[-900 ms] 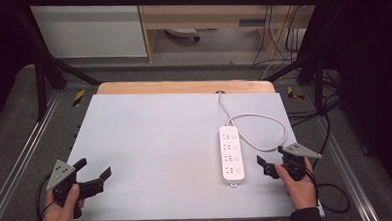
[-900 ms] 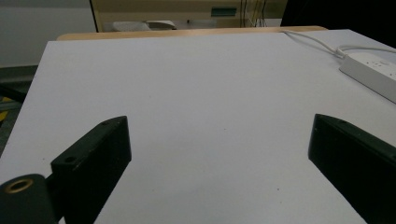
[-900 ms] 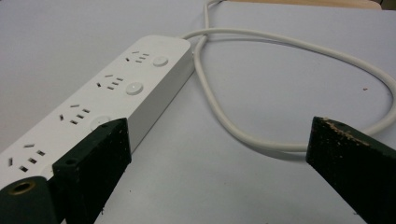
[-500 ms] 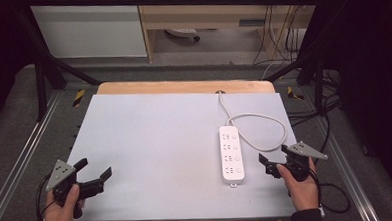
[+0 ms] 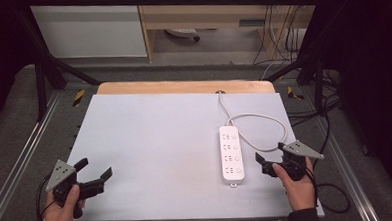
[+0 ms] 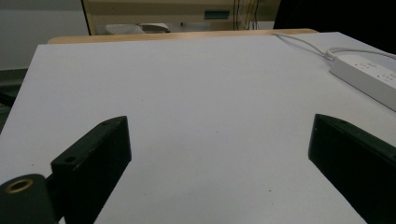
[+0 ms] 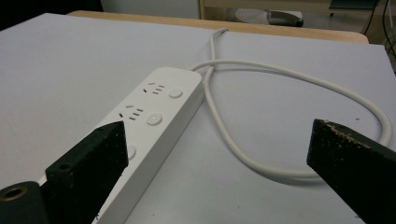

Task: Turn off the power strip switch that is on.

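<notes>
White rectangular plastic power strip (image 5: 231,154) laid flat on pale grey table sheet (image 5: 150,142), four socket rows each with round button; white cord (image 5: 264,118) looped beside it. No legible writing. Right gripper (image 5: 267,165) held just beside strip, jaws spread, empty. Left gripper (image 5: 94,171) well apart from strip, jaws spread, empty.

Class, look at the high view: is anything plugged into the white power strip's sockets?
No. The power strip lies on the table with all its sockets bare.
</notes>
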`<state>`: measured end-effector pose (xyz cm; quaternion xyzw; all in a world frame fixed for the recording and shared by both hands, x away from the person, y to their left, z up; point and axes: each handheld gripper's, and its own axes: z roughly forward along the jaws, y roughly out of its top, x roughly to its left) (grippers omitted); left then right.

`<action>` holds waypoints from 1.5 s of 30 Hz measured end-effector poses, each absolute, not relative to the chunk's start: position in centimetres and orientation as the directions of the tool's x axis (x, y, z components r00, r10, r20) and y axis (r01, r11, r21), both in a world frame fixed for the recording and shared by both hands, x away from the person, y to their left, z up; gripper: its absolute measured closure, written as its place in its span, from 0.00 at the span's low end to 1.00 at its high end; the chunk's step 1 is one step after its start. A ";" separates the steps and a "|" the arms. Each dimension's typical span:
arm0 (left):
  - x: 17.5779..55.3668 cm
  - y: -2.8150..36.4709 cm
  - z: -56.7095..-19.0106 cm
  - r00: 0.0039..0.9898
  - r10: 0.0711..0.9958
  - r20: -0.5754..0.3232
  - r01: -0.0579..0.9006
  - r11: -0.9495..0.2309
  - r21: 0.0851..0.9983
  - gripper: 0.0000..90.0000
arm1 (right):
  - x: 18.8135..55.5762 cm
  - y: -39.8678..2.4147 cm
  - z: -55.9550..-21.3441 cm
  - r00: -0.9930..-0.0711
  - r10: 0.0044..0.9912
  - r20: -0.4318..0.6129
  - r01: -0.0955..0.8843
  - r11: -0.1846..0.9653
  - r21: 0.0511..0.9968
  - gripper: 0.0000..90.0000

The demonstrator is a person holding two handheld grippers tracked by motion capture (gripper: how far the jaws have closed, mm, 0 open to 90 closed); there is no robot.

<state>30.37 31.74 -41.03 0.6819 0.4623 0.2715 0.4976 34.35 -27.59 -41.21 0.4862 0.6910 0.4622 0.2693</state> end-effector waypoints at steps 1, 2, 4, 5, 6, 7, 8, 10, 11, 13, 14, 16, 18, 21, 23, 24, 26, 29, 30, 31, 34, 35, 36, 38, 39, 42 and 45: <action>30.4 31.7 -41.0 0.425 0.901 -0.090 0.360 -0.077 0.930 0.07 | 34.4 -27.5 -41.1 -0.387 0.919 0.074 0.418 0.103 0.903 0.07; 30.4 31.7 -41.0 0.428 0.899 -0.090 0.360 -0.078 0.930 0.07 | 34.4 -27.5 -41.0 -0.390 0.918 0.076 0.415 0.102 0.904 0.07; 30.4 31.6 -41.0 0.433 0.897 -0.087 0.358 -0.083 0.930 0.07 | 34.4 -27.4 -40.9 -0.396 0.915 0.076 0.410 0.102 0.906 0.07; 30.4 31.5 -41.0 0.435 0.897 -0.084 0.357 -0.086 0.930 0.07 | 34.4 -27.3 -40.7 -0.397 0.915 0.075 0.407 0.102 0.908 0.07; 30.4 31.5 -41.0 0.436 0.896 -0.083 0.356 -0.087 0.930 0.07 | 34.4 -27.3 -40.6 -0.402 0.913 0.071 0.400 0.106 0.910 0.07; 30.4 31.5 -41.0 0.436 0.896 -0.084 0.357 -0.087 0.930 0.07 | 34.5 -27.2 -40.4 -0.403 0.913 0.070 0.397 0.106 0.912 0.06; 30.4 31.5 -41.0 0.436 0.896 -0.084 0.357 -0.087 0.930 0.07 | 34.5 -27.2 -40.3 -0.401 0.914 0.071 0.391 0.101 0.915 0.06; 30.5 31.4 -41.0 0.438 0.895 -0.080 0.359 -0.093 0.929 0.07 | 34.6 -27.1 -39.9 -0.405 0.912 0.066 0.380 0.102 0.919 0.06; 30.5 31.3 -41.1 0.437 0.896 -0.082 0.360 -0.091 0.929 0.07 | 34.8 -27.1 -39.7 -0.406 0.912 0.058 0.375 0.108 0.921 0.06; 30.6 31.2 -41.1 0.440 0.894 -0.084 0.366 -0.093 0.926 0.07 | 35.1 -27.0 -39.3 -0.403 0.913 0.061 0.368 0.100 0.925 0.06; 30.6 31.2 -41.2 0.443 0.893 -0.077 0.368 -0.103 0.924 0.07 | 35.2 -27.0 -39.1 -0.405 0.912 0.060 0.365 0.101 0.926 0.06; 30.6 31.2 -41.2 0.442 0.893 -0.079 0.371 -0.102 0.923 0.07 | 35.4 -26.9 -38.7 -0.413 0.909 0.057 0.358 0.104 0.928 0.06; 30.6 31.2 -41.2 0.437 0.896 -0.079 0.372 -0.100 0.923 0.06 | 35.7 -26.8 -38.2 -0.417 0.908 0.047 0.346 0.111 0.932 0.06; 30.7 31.5 -41.2 0.424 0.900 -0.096 0.373 -0.077 0.924 0.07 | 36.0 -26.7 -37.7 -0.420 0.905 0.063 0.343 0.094 0.935 0.06; 30.7 31.5 -41.3 0.426 0.899 -0.099 0.374 -0.075 0.924 0.06 | 36.3 -26.8 -37.6 -0.423 0.904 0.071 0.342 0.086 0.936 0.07; 30.7 31.4 -41.3 0.430 0.898 -0.097 0.373 -0.079 0.924 0.06 | 36.4 -26.7 -37.5 -0.423 0.903 0.073 0.343 0.085 0.936 0.07; 30.7 31.3 -41.3 0.433 0.896 -0.099 0.374 -0.079 0.924 0.06 | 36.7 -26.8 -37.4 -0.424 0.903 0.072 0.338 0.084 0.937 0.08; 30.7 31.1 -41.3 0.436 0.894 -0.101 0.370 -0.076 0.926 0.06 | 37.1 -26.6 -37.1 -0.432 0.899 0.071 0.332 0.085 0.940 0.11; 30.8 31.1 -41.2 0.438 0.894 -0.097 0.373 -0.083 0.924 0.06 | 37.2 -26.5 -37.0 -0.437 0.897 0.071 0.328 0.085 0.941 0.12; 30.9 30.9 -41.3 0.439 0.893 -0.097 0.366 -0.080 0.927 0.06 | 37.4 -26.4 -36.9 -0.440 0.895 0.073 0.327 0.083 0.941 0.14; 31.4 30.7 -41.2 0.438 0.894 -0.095 0.360 -0.077 0.930 0.06 | 37.9 -25.9 -36.8 -0.452 0.889 0.068 0.321 0.091 0.943 0.18; 31.7 30.6 -41.2 0.432 0.897 -0.095 0.356 -0.072 0.932 0.06 | 38.0 -25.8 -36.7 -0.455 0.888 0.064 0.318 0.095 0.943 0.18; 32.0 30.5 -41.2 0.425 0.900 -0.096 0.355 -0.068 0.932 0.06 | 38.1 -25.6 -36.7 -0.460 0.886 0.064 0.318 0.097 0.943 0.19; 32.7 30.3 -41.3 0.416 0.904 -0.102 0.365 -0.063 0.929 0.07 | 38.2 -25.3 -36.6 -0.463 0.884 0.066 0.317 0.095 0.944 0.22; 32.9 30.2 -41.4 0.415 0.905 -0.095 0.367 -0.071 0.928 0.07 | 38.4 -25.2 -36.6 -0.465 0.883 0.060 0.317 0.103 0.943 0.24; 33.8 30.0 -41.3 0.423 0.903 -0.076 0.366 -0.093 0.926 0.07 | 38.8 -25.0 -36.6 -0.466 0.883 0.057 0.312 0.104 0.944 0.33; 34.4 29.9 -41.2 0.412 0.908 -0.079 0.352 -0.079 0.933 0.08 | 39.2 -24.8 -36.7 -0.476 0.878 0.058 0.312 0.107 0.944 0.44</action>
